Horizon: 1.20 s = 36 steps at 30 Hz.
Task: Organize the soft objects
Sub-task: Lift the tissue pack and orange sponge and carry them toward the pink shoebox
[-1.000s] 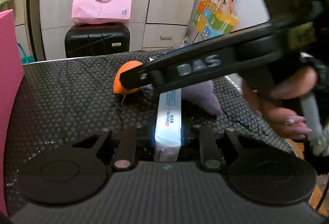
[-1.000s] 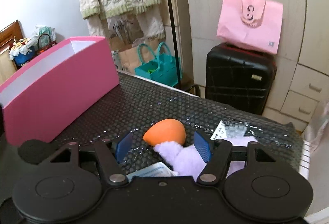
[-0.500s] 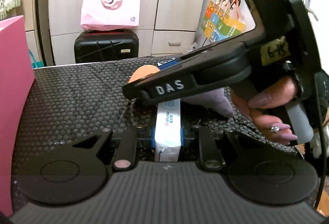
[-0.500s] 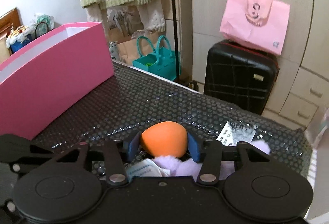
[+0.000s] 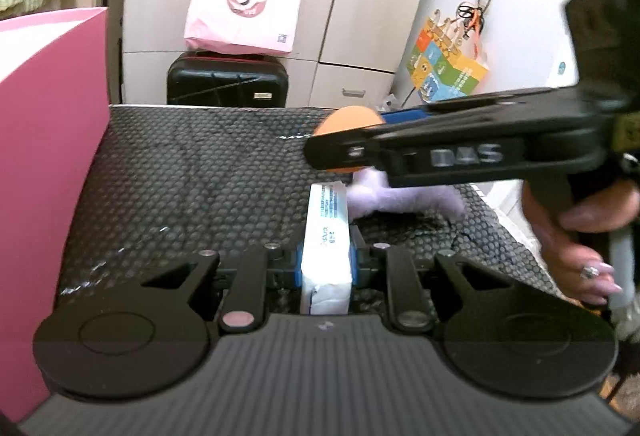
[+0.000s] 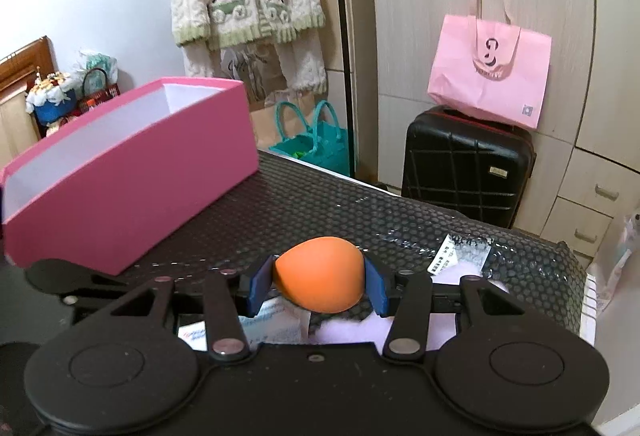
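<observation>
My right gripper [image 6: 318, 286] is shut on an orange egg-shaped sponge [image 6: 320, 274] and holds it above the black mat; it also shows in the left wrist view [image 5: 348, 143], crossing from the right. My left gripper [image 5: 326, 262] is shut on a white tissue pack [image 5: 326, 236] low over the mat. A lilac plush toy [image 5: 392, 195] lies on the mat just right of the pack, partly under the right gripper; it also shows in the right wrist view [image 6: 344, 330]. The pink box [image 6: 132, 171] stands open at the left.
A black dotted mat [image 5: 192, 179] covers the table. The pink box wall [image 5: 44, 163] rises at the left in the left wrist view. A small clear packet [image 6: 460, 252] lies at the mat's far right. A black suitcase [image 6: 464, 163] and pink bag [image 6: 488, 67] stand beyond the table.
My right gripper closed on the orange sponge and lifted it off the mat. My left gripper stayed shut on the tissue pack and rose slightly.
</observation>
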Available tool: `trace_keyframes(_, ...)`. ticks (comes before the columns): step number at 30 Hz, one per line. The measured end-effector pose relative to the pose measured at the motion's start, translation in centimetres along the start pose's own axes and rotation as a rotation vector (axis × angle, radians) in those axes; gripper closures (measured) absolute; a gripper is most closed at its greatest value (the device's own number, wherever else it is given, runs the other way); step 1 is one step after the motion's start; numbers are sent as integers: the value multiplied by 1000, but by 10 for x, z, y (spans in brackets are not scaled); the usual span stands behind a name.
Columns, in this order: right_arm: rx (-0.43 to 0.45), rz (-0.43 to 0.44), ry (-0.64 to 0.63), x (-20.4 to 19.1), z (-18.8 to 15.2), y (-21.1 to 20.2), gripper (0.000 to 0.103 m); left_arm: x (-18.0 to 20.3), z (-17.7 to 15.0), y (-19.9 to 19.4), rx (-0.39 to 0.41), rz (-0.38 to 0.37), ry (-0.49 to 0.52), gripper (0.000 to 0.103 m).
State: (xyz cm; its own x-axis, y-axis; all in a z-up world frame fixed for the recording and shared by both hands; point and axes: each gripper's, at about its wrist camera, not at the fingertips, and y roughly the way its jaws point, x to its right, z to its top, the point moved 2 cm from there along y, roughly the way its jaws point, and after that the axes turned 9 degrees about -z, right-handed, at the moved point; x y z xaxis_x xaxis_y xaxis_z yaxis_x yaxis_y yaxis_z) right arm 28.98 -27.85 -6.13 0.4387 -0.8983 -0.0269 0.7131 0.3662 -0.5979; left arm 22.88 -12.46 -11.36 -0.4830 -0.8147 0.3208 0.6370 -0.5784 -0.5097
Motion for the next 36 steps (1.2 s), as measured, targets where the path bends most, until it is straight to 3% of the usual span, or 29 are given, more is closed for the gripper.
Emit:
trace_keyframes(9, 26, -26, 31, -17, -13, -40, 49, -7, -8, -37, 29, -3, -37, 84)
trace_keyframes(19, 13, -94, 128, -39, -62, -69, 49, -7, -17, -81, 48, -17, -15, 84)
trace_keyframes(28, -30, -89, 143, -68, -90, -86, 49, -7, -30, -117, 47, -36, -10, 84)
trace_keyframes(36, -30, -102, 147, -81, -105, -95, 49, -10, -51, -106, 5, -7, 14, 84)
